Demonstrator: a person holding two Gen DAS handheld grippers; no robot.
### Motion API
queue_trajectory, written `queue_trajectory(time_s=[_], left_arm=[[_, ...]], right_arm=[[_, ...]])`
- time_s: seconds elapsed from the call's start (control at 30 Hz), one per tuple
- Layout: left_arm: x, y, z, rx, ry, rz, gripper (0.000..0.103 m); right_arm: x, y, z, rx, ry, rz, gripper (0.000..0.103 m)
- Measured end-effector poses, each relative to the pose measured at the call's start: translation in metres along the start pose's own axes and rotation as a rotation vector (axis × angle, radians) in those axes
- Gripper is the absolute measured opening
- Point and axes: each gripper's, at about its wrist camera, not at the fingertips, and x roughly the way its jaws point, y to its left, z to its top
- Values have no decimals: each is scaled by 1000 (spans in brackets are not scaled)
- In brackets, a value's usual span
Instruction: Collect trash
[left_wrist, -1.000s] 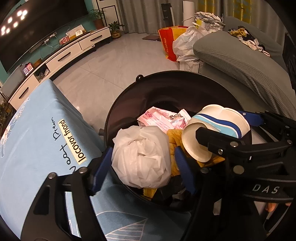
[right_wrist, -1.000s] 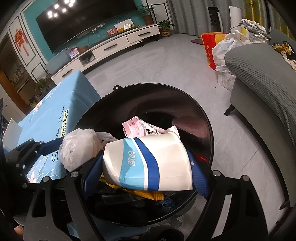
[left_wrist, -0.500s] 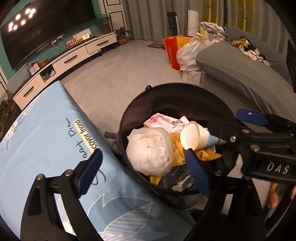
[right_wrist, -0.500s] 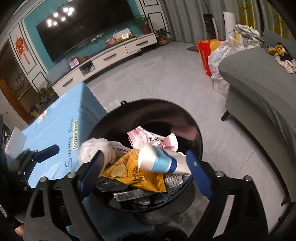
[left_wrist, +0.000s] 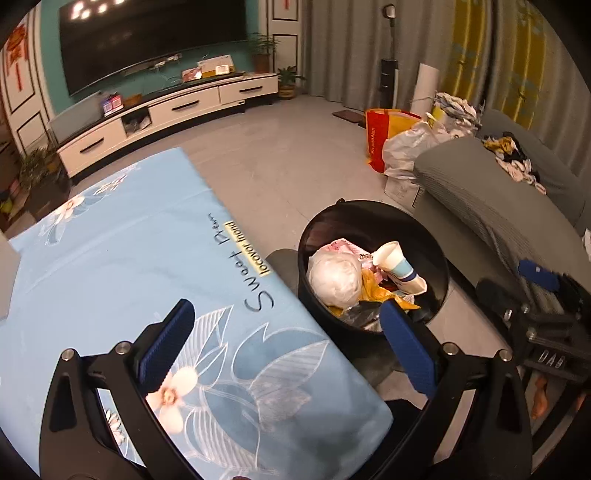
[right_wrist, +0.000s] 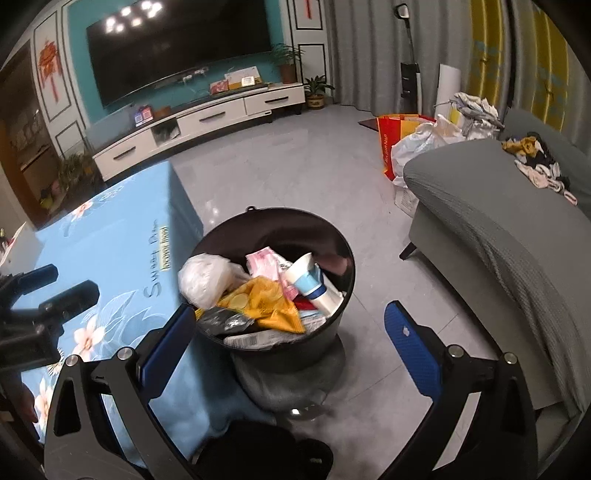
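A black round bin stands on the floor beside the blue-clothed table. In it lie a white crumpled bag, a white-and-blue paper cup, a yellow snack packet and a pink wrapper. My left gripper is open and empty above the table's corner. My right gripper is open and empty above the bin's near side. The right gripper also shows at the right of the left wrist view.
A grey sofa stands right of the bin, with clothes on it. Red and white bags sit on the floor by its far end. A white TV cabinet and a large screen line the far wall.
Both grippers opened and let go of the white bag and the paper cup, which now lie in the bin. Both grippers then rose and pulled back from the bin.
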Motion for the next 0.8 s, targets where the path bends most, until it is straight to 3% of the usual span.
queue_trajectory(time_s=[0.27,0.43,0.53,0.67,0.8], left_arm=[[-42,6,-7,-67,47,14,100],[-65,0,-9,-28,0,102,100],[-75,4,-12,-54,-17,46,100],[-83,1,-12,-52,-40,96,100],[-87,-2,-12,-45,-42,91,100]], right_arm=[[-39,27,-3,-91,-36,-12,100],[-48,34,-7,-109,-28,0,100],[-53,34,-7,-110,-18,26,100],[-59,34,-7,-106,-33,-1,100],[-61,30,-6,-90,-39,-2,100]])
